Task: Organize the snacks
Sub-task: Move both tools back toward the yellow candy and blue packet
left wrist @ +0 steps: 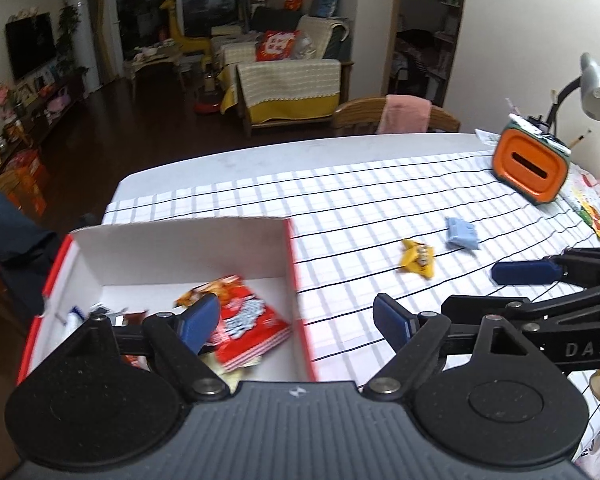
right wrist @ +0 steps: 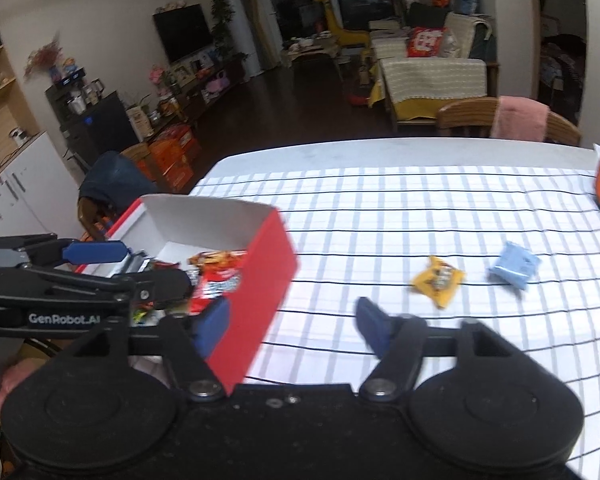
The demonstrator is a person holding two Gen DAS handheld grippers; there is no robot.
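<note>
Left gripper point(left wrist: 300, 320) with fingers spread wide, holding nothing, straddling the right wall of the red-and-white box point(left wrist: 172, 248), which sits at the left edge of the table point(left wrist: 340, 152). Inside the box: a red snack packet point(left wrist: 252, 324) among other wrappers. Right gripper point(right wrist: 292, 324) likewise spread apart and empty, just right of the box, above the checked tablecloth point(right wrist: 420, 208). A yellow snack packet point(right wrist: 438, 280) and a light-blue snack packet point(right wrist: 514, 266) lie side by side, apart, on the cloth near the table's middle. An orange container point(left wrist: 530, 168) stands toward the far right corner.
</note>
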